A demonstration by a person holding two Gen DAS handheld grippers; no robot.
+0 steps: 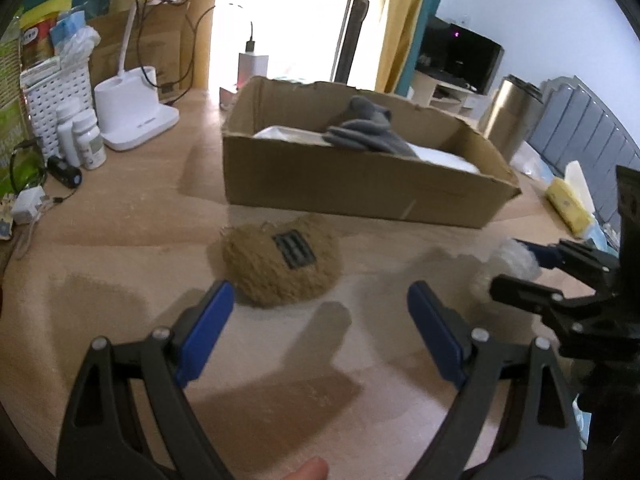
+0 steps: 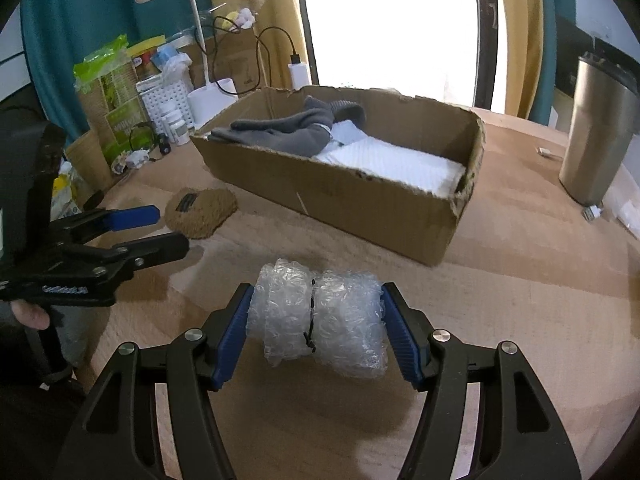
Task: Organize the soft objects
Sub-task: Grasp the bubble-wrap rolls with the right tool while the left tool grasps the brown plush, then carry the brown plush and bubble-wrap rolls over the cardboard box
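Bubble wrap roll point(image 2: 318, 316), tied round its middle with a thin black cord, lies on the wooden bench point(image 2: 520, 300) directly between the blue pads of my right tool point(image 2: 316, 330); both pads press against its ends, so I record the right tool as grasping the roll. My left tool point(image 1: 320, 320) stands released, its fingers spread wide with nothing between them, held just short of a tan fuzzy pad point(image 1: 280, 266) that lies flat on the bench with a black ribbed patch on top. In the left wrist view the right tool enters from the right with the roll at its tips. Behind both items sits an open cardboard box point(image 2: 360, 200) with torn rims; inside I see a grey sock point(image 2: 292, 130) draped over white foam sheets point(image 2: 400, 164). A steel tumbler point(image 2: 596, 132) stands right of the box, well apart from it.
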